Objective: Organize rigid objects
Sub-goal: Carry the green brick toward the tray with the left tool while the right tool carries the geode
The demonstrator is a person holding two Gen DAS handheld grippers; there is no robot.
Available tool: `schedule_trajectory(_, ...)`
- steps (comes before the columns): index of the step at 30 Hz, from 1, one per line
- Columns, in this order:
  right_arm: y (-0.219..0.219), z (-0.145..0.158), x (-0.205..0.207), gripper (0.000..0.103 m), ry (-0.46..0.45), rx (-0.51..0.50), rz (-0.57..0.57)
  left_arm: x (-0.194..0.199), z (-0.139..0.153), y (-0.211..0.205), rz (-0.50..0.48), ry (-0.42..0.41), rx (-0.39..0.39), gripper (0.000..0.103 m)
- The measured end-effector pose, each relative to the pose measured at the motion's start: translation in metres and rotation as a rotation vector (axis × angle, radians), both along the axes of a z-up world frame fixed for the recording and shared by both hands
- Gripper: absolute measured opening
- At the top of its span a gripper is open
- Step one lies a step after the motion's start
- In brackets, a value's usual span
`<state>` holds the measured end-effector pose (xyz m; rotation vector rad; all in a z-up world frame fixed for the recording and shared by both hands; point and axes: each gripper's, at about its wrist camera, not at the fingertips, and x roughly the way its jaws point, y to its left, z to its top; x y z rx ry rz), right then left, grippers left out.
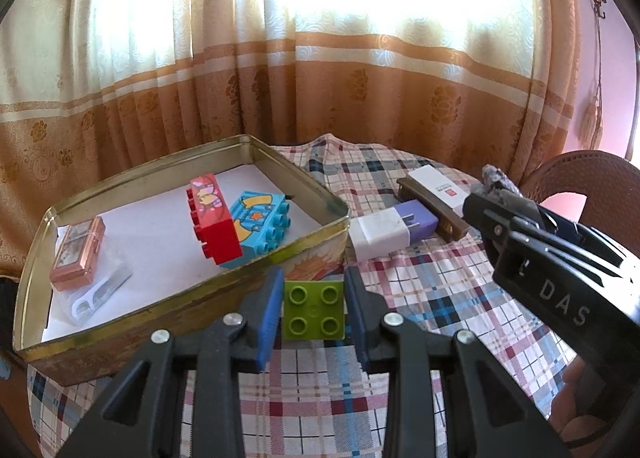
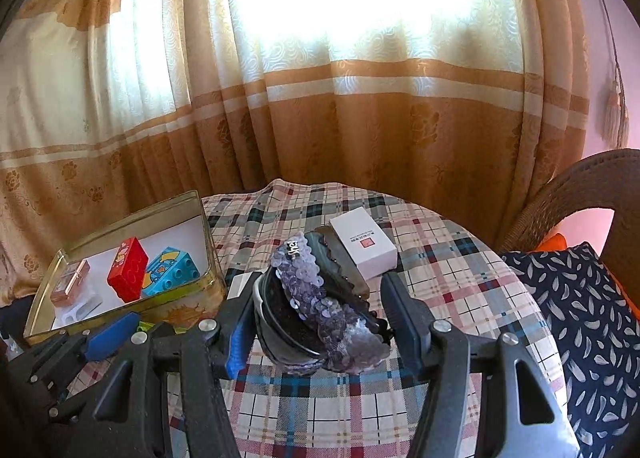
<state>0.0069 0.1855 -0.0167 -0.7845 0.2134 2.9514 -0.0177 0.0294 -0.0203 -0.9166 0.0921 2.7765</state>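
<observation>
My left jaws (image 1: 314, 312) squeeze the green block (image 1: 314, 310). My right jaws (image 2: 320, 324) hold sparkly headbands (image 2: 320, 310) above the counter (image 2: 460, 278).

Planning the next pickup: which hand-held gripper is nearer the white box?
Right. The right hand-held gripper sits just before the white box; the left hand-held gripper is by the tin.

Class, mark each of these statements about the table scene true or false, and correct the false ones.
1. The left gripper holds a green brick. True.
2. The metal tin contains a red brick. True.
3. The white box lies inside the tin. False: it lies on the checked cloth, outside the tin.
4. The right gripper holds a blue brick. False: it carries sequinned hairbands; the blue brick is in the tin.
</observation>
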Motion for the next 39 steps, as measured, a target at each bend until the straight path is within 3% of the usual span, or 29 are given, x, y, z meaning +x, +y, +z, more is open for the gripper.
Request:
schedule_trajectory(14,0.001,0.002,0.004,0.062,0.023,0.004,-0.007,0.002,0.003,-0.004,0.0,0.021,0.012,0.03)
schedule_trajectory(21,0.0,0.008,0.015,0.062,0.078,0.015,-0.014,0.012,0.014,-0.004,0.003,0.109,-0.008,0.03)
schedule_trajectory(28,-0.004,0.01,0.015,0.062,0.085,0.007,-0.008,0.01,0.021,-0.01,0.013,0.138,-0.005,0.03)
schedule_trajectory(39,-0.015,0.008,0.012,0.061,0.077,-0.003,0.015,0.004,0.035,-0.047,0.086,0.17,0.076,0.03)
